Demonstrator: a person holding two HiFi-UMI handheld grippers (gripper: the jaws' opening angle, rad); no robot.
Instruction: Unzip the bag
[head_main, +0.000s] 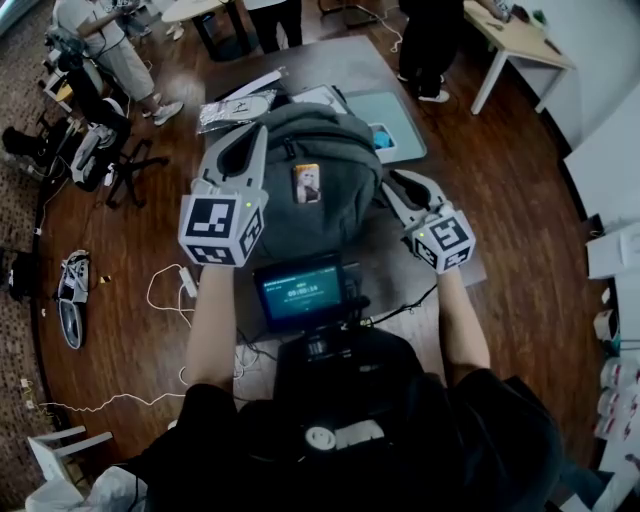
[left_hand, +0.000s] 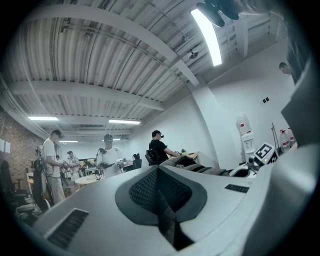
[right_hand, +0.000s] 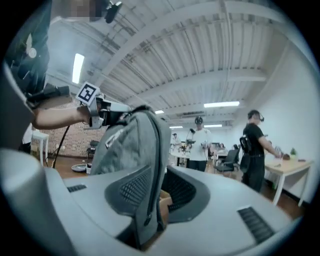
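Nearest you, your left hand-held gripper (head_main: 243, 140) was clenched fully at the left shoulder of the bag (head_main: 310, 135); whether it pinched a strap was unclear. Your right hand-held gripper (right_hand: 157, 185) stood released at the bag's right side, with a fold of grey fabric between its jaws and one pad clear of it. The bag rested on the counter (head_main: 330, 62). Beyond it lay a pale green board (head_main: 400, 125). People (right_hand: 200, 142) stood farther off.
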